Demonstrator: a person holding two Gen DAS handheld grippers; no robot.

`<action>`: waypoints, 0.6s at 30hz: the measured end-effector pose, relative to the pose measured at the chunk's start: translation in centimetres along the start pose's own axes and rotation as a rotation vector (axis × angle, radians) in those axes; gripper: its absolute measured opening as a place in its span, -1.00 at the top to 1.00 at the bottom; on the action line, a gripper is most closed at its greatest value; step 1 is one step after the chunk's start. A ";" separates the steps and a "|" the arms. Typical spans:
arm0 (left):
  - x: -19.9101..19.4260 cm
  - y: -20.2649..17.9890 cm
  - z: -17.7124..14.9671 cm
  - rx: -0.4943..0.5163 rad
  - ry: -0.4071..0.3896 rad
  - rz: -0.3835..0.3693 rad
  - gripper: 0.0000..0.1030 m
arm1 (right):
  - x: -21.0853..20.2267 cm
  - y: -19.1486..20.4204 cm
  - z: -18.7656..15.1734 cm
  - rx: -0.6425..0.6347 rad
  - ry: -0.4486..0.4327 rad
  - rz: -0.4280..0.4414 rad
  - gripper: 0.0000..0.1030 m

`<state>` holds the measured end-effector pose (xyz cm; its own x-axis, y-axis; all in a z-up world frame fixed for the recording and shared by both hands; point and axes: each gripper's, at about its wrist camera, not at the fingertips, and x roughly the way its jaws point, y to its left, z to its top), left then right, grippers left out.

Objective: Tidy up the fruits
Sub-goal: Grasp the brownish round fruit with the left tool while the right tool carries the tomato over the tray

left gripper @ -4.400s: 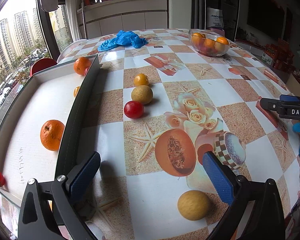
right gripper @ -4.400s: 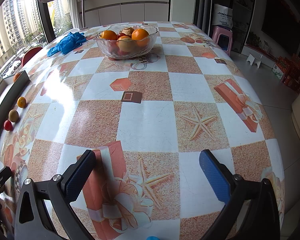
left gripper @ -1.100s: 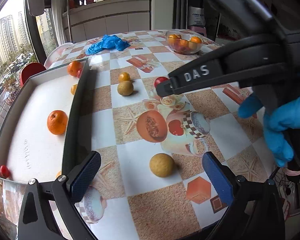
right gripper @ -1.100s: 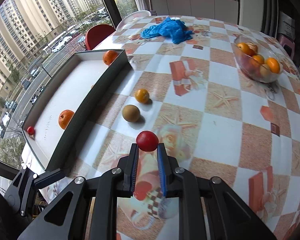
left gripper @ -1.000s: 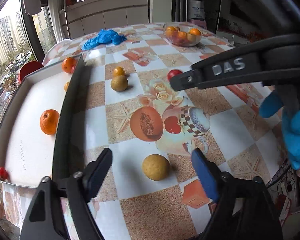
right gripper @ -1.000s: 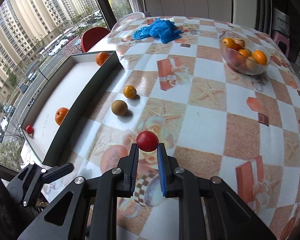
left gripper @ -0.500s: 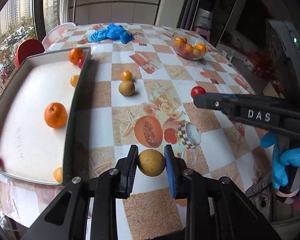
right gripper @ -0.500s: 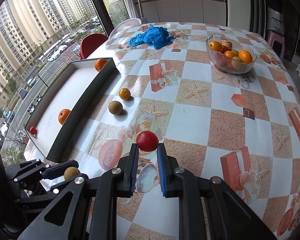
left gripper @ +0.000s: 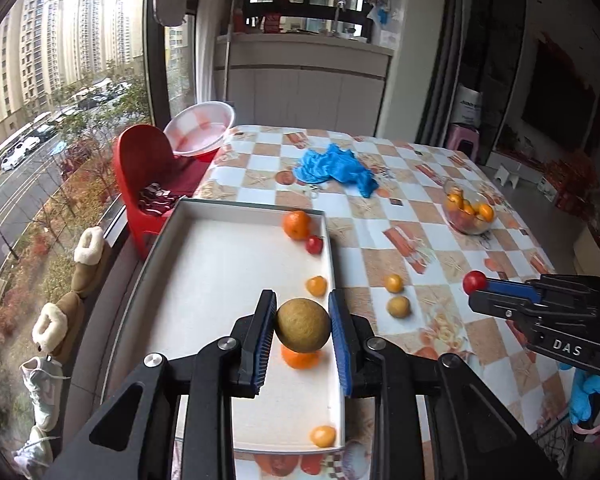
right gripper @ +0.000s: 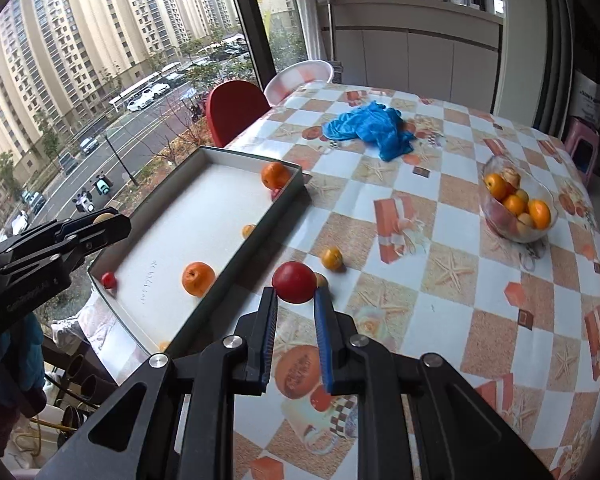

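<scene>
My left gripper (left gripper: 302,311) is shut on a round yellow-brown fruit (left gripper: 302,330) and holds it above the white tray (left gripper: 204,280), near its right wall. My right gripper (right gripper: 294,294) is shut on a small red fruit (right gripper: 294,281), raised over the table beside the tray's wall (right gripper: 260,240); it also shows in the left wrist view (left gripper: 474,282). The tray holds oranges (right gripper: 198,278), small orange fruits (left gripper: 316,285) and red ones (left gripper: 314,245). A small orange fruit (left gripper: 393,283) and a yellow-brown fruit (left gripper: 398,306) lie on the table.
A glass bowl (right gripper: 516,204) of oranges stands at the far right of the table. A blue cloth (right gripper: 370,128) lies at the back. A red chair (left gripper: 140,176) and a white basin (left gripper: 200,136) are beyond the tray. The window side drops off left of the tray.
My left gripper has lifted the yellow-brown fruit off the table and carried it left over the tray. My right gripper still holds the red fruit and has come closer to the tray.
</scene>
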<state>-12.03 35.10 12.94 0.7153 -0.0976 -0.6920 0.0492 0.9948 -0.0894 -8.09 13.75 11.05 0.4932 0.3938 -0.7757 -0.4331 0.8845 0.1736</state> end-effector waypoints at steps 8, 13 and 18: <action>3.2 4.0 -1.9 -0.049 0.058 0.084 0.44 | 3.5 5.2 1.7 -0.082 0.048 0.078 0.60; 4.9 5.0 -3.2 -0.044 0.096 0.106 0.44 | 6.1 8.0 1.6 -0.127 0.090 0.116 0.60; 5.9 6.0 -3.8 -0.058 0.120 0.119 0.44 | 8.2 9.6 1.7 -0.150 0.124 0.137 0.61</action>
<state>-10.13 40.40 5.60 0.6255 0.0147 -0.7801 -0.0734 0.9965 -0.0401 -6.95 25.84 7.37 0.3295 0.4658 -0.8212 -0.6015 0.7740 0.1977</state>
